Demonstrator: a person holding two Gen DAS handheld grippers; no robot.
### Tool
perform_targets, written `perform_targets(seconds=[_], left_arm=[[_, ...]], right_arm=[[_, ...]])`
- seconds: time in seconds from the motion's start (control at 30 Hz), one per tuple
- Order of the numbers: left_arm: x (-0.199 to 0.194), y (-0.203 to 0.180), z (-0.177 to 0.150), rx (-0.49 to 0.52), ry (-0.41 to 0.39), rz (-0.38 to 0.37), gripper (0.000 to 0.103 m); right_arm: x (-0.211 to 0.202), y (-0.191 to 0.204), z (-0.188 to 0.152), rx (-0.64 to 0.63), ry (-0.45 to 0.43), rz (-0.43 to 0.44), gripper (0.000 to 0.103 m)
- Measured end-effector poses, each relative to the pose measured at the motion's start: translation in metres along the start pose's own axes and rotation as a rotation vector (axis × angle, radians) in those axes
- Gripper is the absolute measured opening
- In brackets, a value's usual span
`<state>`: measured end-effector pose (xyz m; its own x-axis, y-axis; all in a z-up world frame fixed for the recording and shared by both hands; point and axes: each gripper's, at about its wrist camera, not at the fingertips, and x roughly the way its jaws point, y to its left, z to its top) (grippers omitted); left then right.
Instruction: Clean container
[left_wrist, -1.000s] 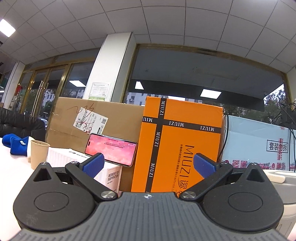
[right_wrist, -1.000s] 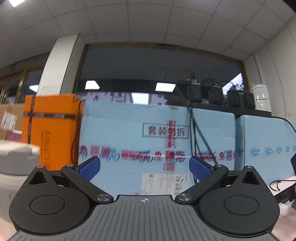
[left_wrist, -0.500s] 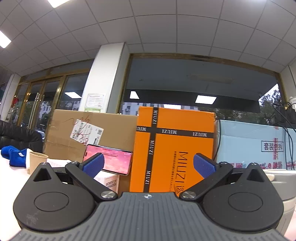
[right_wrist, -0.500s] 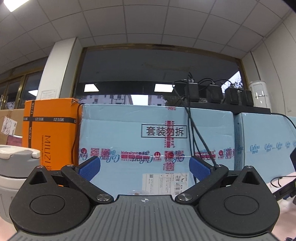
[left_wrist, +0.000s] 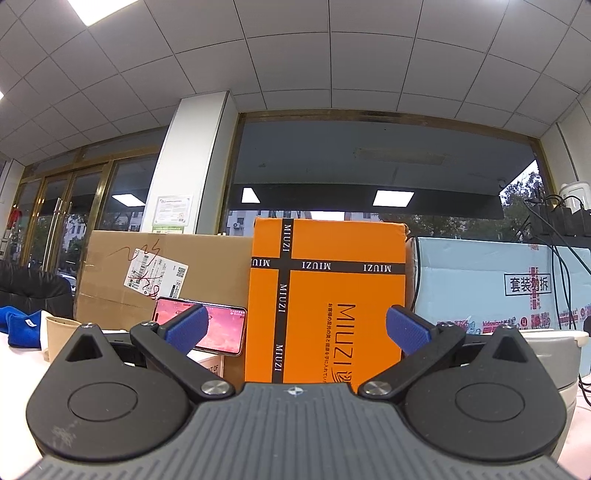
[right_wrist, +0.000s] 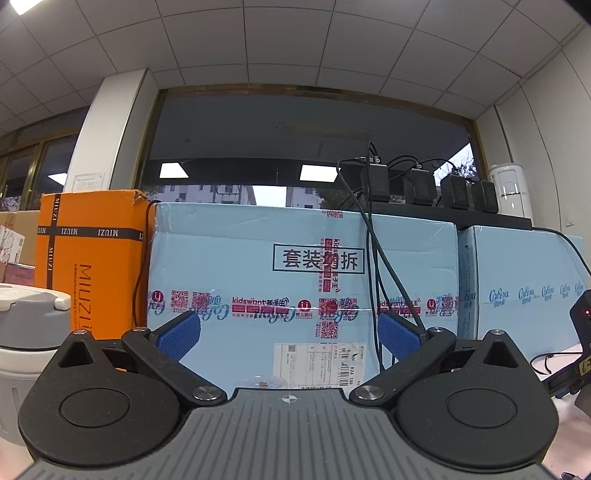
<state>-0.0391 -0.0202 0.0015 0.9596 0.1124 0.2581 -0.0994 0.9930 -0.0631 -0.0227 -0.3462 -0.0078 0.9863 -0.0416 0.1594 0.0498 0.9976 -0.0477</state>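
Note:
A grey and white lidded container (left_wrist: 557, 354) stands at the right edge of the left wrist view and at the left edge of the right wrist view (right_wrist: 29, 328). My left gripper (left_wrist: 297, 330) is open and empty, tilted up toward the boxes, with the container to its right. My right gripper (right_wrist: 288, 334) is open and empty, with the container to its left. A small clear round item (right_wrist: 264, 382) lies low between the right fingers; I cannot tell what it is.
An orange MIUZI box (left_wrist: 327, 299), a brown carton (left_wrist: 162, 273) and light blue cartons (right_wrist: 295, 288) form a wall at the back. A phone (left_wrist: 210, 330) leans on a white box. A paper cup (left_wrist: 61, 330) and blue cloth (left_wrist: 18, 325) are at left. Cables (right_wrist: 380, 266) hang over the blue carton.
Both grippers have tilted upward, so the boxes sit lower in each view and more ceiling shows. The jaws have stayed open and empty.

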Motion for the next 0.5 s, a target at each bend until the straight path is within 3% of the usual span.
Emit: perform_targets(seconds=[0.5], left_arm=[[0.001,-0.0006,-0.0007,-0.001,0.001,0.003,0.103]], right_arm=[[-0.0005,-0.0049,0.0005,0.011,-0.002,-0.009,0.103]])
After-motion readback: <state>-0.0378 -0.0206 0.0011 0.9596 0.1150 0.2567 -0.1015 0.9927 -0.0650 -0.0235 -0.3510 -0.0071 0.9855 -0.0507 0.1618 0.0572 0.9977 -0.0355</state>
